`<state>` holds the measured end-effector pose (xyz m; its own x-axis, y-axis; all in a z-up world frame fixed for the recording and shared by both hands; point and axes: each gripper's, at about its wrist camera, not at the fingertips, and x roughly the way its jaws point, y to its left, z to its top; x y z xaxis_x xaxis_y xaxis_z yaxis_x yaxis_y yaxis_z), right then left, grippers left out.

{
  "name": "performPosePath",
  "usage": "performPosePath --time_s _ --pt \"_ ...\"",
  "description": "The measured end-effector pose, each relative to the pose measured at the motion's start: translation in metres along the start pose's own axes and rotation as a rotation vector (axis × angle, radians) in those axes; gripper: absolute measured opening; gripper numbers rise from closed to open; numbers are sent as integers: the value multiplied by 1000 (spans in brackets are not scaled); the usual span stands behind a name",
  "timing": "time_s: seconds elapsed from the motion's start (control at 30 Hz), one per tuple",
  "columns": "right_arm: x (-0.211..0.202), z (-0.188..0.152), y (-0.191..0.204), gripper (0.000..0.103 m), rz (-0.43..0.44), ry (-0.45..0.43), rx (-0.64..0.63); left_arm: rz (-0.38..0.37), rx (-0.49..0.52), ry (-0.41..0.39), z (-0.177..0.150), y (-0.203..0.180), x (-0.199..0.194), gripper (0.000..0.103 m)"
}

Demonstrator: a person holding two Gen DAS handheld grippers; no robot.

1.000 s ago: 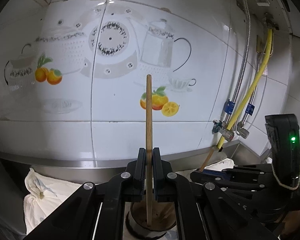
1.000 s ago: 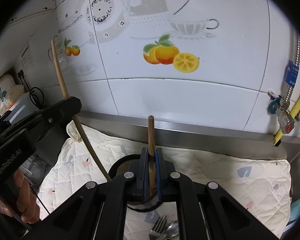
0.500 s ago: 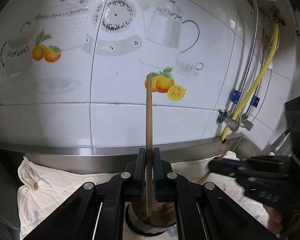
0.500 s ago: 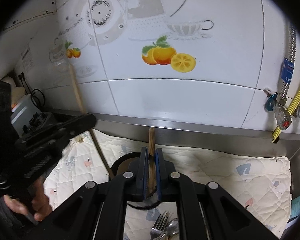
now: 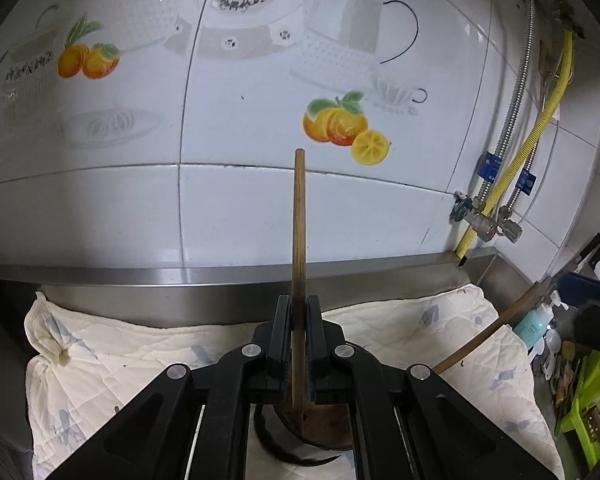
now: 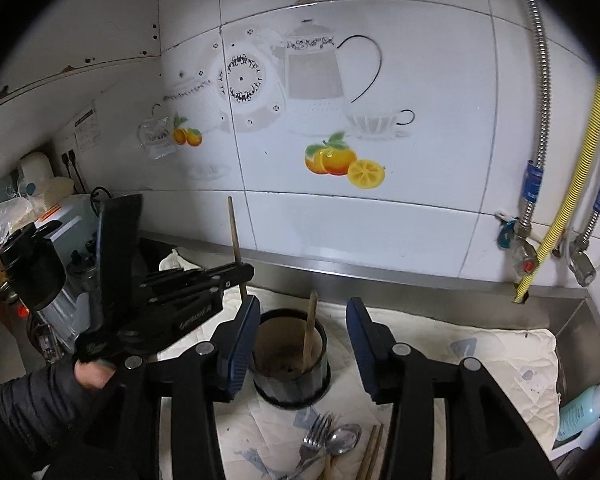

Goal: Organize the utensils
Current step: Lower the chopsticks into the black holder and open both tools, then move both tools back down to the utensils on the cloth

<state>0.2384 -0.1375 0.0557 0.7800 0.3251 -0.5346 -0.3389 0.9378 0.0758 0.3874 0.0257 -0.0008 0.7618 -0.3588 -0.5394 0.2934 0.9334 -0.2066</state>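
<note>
Right wrist view is showing the right tool (image 6: 300, 340) opening, nothing gripped, above a holder (image 6: 290, 364) containing one stick (image 6: 310, 330). Left tool (image 5: 298, 344) is clenching another stick (image 5: 299, 232), seemingly over the holder.

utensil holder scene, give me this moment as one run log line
left gripper: shut on chopstick | right gripper: jaws opening, nothing clamped | second chopstick: standing in utensil holder | fork, spoon: on cloth
</note>
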Motion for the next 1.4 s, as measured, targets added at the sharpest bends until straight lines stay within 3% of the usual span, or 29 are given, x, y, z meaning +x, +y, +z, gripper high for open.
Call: performPosePath --time_s 0.63,1.1,1.17,1.23,1.3,1.4 --pt "-22 -64 -28 49 -64 80 72 38 -48 37 -9 9 3 8" --pt "-17 -111 -58 49 -102 201 134 52 -40 27 -24 0 -37 10" --pt "-16 -119 -63 49 -93 217 150 62 -39 28 -28 0 -43 13" --pt "-15 -125 -65 49 -100 229 154 79 -45 24 -31 1 -48 35" --pt "-14 -130 -67 49 -97 241 162 96 -56 2 -32 2 -56 45" --pt "-13 -135 -71 49 -98 252 170 100 -59 -1 -30 2 -63 45"
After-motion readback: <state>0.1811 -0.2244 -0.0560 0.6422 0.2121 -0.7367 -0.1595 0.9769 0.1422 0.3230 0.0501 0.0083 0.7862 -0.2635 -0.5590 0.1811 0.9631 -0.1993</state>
